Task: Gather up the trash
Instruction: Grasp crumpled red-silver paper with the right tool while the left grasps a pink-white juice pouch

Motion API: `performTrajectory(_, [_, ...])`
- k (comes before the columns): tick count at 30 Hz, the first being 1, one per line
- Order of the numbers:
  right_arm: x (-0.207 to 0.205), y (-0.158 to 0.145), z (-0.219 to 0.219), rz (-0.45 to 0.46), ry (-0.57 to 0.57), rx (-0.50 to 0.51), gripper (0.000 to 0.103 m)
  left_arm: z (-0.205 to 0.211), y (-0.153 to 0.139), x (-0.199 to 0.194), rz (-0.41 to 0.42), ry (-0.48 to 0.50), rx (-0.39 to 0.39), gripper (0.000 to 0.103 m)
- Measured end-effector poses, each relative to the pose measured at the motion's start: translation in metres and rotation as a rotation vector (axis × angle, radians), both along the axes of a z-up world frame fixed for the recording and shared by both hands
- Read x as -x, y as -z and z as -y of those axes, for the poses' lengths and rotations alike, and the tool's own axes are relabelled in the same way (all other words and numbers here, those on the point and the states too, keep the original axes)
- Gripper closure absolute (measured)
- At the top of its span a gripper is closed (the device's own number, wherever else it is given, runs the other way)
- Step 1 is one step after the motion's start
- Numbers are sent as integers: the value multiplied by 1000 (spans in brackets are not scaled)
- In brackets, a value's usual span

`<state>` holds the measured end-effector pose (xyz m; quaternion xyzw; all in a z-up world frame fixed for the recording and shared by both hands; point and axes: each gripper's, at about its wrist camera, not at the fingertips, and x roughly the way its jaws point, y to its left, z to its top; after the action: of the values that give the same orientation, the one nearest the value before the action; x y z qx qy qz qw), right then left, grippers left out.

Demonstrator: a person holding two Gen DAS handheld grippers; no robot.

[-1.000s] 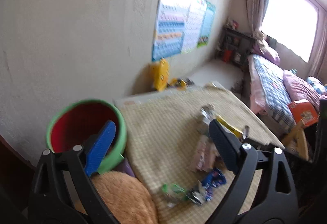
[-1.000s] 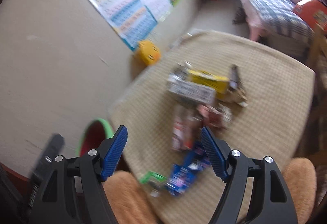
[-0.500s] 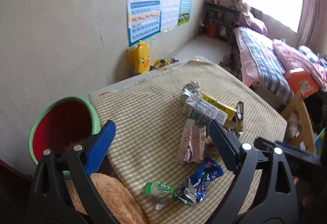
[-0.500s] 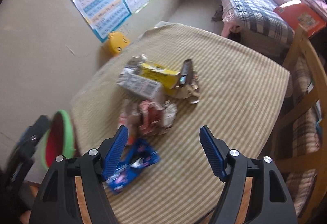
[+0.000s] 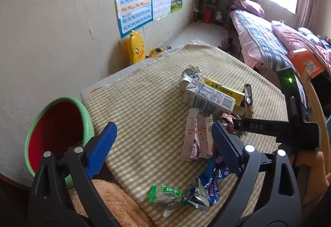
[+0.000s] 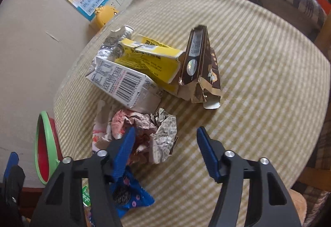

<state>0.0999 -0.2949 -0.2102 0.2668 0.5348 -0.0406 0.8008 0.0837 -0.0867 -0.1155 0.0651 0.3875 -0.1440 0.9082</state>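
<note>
Meanwhile the right gripper (image 6: 165, 142) hung over the crumpled paper (image 6: 159, 131) on the table (image 6: 258, 73), jaws closing, pads not yet pressing it. Left gripper (image 5: 163, 138) gaped empty beside the bin (image 5: 55, 133).

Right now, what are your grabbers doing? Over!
Left gripper open, empty. Right gripper closing jaws over crumpled wrapper, not gripping yet. Trash bin waiting at table edge. Nothing blocking.

Right gripper (image 6: 165, 140): lowered from high above to just over crumpled wrapper (image 6: 163, 131); jaws closing, wrapper between them, pads not yet pressing.
</note>
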Motion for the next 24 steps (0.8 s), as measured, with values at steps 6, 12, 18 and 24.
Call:
performTrajectory(6, [19,-20,-3,87,-15,-28,94,12,14,-17,-62,33,32,13])
performTrajectory(12, [62,-45,5,168,21,-61,96,28,39,-34,-167,67,47,13])
performTrajectory(18, [91,-56,22,174,76,-45,96,40,59,-39,-216,108,31,13])
performTrajectory(24, [100,-53,19,155,69,-26,96,55,76,-48,-241,92,-2,13])
